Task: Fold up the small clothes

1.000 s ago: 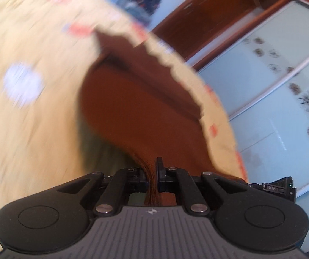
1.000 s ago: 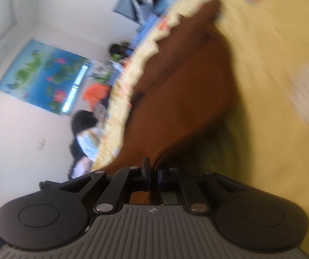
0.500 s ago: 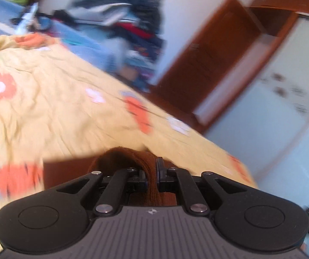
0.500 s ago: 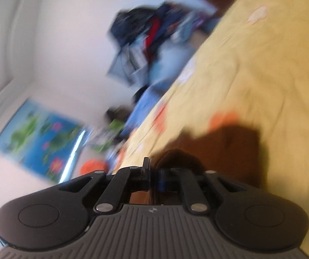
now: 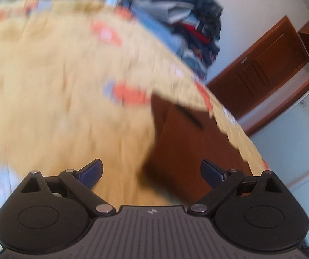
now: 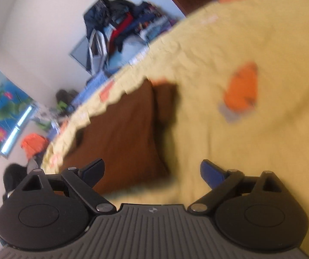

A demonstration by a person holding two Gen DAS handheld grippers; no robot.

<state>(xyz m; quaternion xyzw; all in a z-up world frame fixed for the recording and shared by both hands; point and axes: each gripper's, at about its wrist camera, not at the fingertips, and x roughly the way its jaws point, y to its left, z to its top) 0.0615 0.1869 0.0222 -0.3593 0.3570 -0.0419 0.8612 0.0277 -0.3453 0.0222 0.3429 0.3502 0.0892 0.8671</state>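
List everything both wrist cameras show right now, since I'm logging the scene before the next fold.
brown garment: one, brown, lying flat on the bed near its edge, between the two claws' views
bedspread: one, yellow with orange flowers, covering the bed
clothes pile: one heap, dark blue, red and grey, against the white wall beyond the bed
wooden door: one, reddish brown, right of the pile
wardrobe panel: one, pale with small dark motifs, far right
poster: one, blue and green with pink flowers, on the wall
left claw: one, black, open, holding nothing
right claw: one, black, open, holding nothing
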